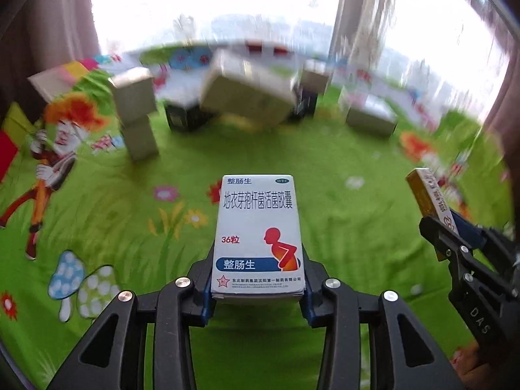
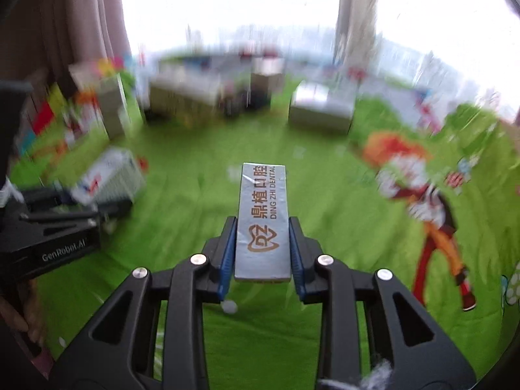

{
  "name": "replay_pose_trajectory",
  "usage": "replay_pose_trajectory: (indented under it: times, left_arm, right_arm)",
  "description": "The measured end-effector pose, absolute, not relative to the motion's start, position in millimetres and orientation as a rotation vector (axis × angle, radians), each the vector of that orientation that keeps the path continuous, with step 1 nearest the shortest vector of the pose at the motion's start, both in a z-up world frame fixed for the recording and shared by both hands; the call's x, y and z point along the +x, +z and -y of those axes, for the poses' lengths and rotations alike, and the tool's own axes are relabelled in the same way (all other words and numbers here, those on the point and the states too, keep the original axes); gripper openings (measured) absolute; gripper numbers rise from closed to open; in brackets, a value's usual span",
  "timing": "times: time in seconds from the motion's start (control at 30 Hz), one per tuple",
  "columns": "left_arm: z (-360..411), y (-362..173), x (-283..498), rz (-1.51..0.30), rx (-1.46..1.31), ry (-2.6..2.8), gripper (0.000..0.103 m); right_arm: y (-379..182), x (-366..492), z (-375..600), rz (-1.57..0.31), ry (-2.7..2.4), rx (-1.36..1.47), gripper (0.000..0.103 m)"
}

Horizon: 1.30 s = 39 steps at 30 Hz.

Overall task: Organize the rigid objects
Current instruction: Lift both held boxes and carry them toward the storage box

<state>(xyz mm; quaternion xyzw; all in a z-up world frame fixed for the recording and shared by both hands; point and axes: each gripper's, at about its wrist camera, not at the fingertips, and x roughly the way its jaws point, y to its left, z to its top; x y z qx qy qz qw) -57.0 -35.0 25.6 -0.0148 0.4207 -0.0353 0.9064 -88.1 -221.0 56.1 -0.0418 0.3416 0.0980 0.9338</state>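
Above a green cartoon cloth (image 1: 325, 195), the left gripper (image 1: 258, 292) pinches a white capsule box (image 1: 258, 234), long axis pointing forward. Right gripper (image 2: 261, 260) likewise clamps a silver dental box (image 2: 263, 227) (blurred cartons (image 1: 247, 94) lie ahead, upper frame).

White medicine box (image 1: 258, 237): printed with blue Chinese text, "36" in red and a red bent figure; held clear above the green cartoon sheet, face up.
Silver-grey carton (image 2: 263, 221): narrow, marked "DING ZHI DENTAL" in gold; likewise held aloft, lengthwise.
Further boxes (image 1: 247, 92): blurred, grouped at the far edge.
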Motion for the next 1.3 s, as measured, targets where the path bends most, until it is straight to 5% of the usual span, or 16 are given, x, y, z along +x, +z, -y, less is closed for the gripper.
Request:
replay_pose_trajectory:
  times: [0.47, 1.3]
  left_arm:
    - [68.2, 174.3, -161.5, -0.275, 0.114, -0.064, 0.041]
    - [59.9, 196.0, -233.5, -0.21, 0.116, -0.11, 0.041]
  right_arm:
    - [155.2, -190.9, 240.4, -0.245, 0.101, -0.01, 0.034]
    - [209.9, -259.8, 221.8, -0.037, 0.136, -0.073, 0.034]
